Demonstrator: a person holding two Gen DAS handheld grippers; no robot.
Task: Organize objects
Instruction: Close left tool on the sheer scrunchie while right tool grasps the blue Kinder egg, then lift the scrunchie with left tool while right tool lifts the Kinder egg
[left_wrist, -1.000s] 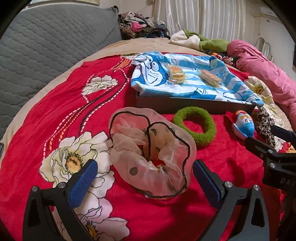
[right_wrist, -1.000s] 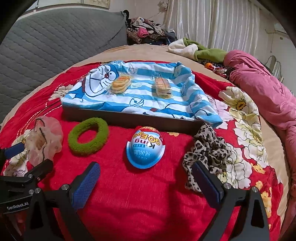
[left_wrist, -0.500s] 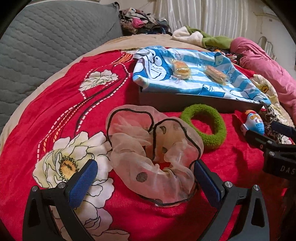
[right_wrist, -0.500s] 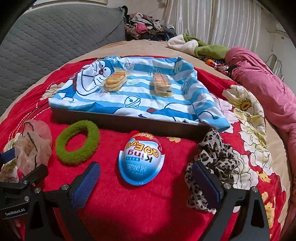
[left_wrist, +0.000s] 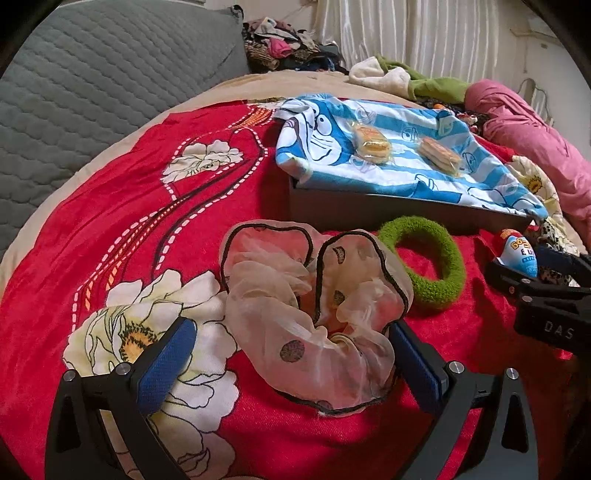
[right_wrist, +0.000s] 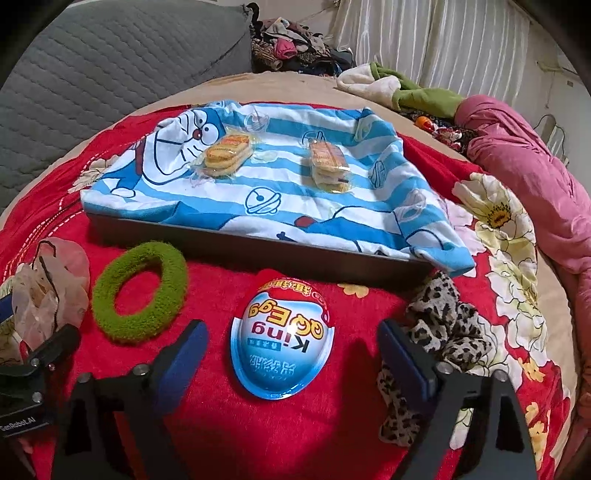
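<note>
The egg toy (right_wrist: 282, 349) lies between the closing, still open right tool (right_wrist: 291, 350), untouched; left tool (left_wrist: 288, 354) open around the sheer scrunchie (left_wrist: 314, 314).

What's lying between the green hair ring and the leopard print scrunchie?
The blue egg-shaped toy pack, on the red blanket between the green hair ring and leopard print scrunchie; clearest in the right wrist view.

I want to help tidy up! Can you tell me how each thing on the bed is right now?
Egg toy: lying on the blanket, between the right gripper's closing jaws, not yet pinched.
Sheer scrunchie: crumpled between the open left gripper.
Green scrunchie: flat, untouched.
Leopard scrunchie: bunched beside the tray.
Two snack packs: sealed, on the cartoon cloth.
Tray: covered by that cloth.
</note>
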